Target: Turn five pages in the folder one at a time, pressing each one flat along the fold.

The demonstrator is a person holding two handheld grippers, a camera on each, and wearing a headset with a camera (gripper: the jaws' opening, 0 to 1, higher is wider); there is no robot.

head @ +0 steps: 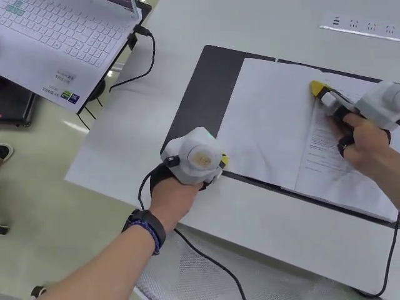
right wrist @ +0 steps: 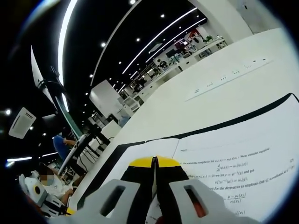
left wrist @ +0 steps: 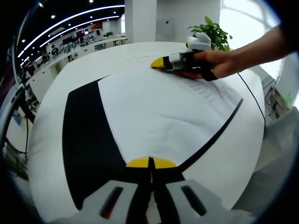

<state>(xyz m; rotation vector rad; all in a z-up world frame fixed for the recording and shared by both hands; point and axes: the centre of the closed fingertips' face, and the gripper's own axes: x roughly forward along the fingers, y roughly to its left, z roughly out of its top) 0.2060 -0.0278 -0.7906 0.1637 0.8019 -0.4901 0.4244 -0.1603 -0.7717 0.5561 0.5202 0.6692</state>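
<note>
The folder (head: 203,94) lay open on the white table (head: 250,25). A blank page (head: 269,119) lay flat on its left side, so at least one page looked turned. The right gripper (head: 317,89), its jaws together and empty, sat at the top of the fold, likely pressing it. The left gripper (left wrist: 151,162), jaws together too, rested on the page's near edge. I could not tell how many of the five pages were done.

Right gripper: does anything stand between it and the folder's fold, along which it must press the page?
Nothing visible. The right gripper, jaws shut, is at the far end of the fold; along it lies only paper. The left gripper is at the near edge of the folder, off the fold.
</note>
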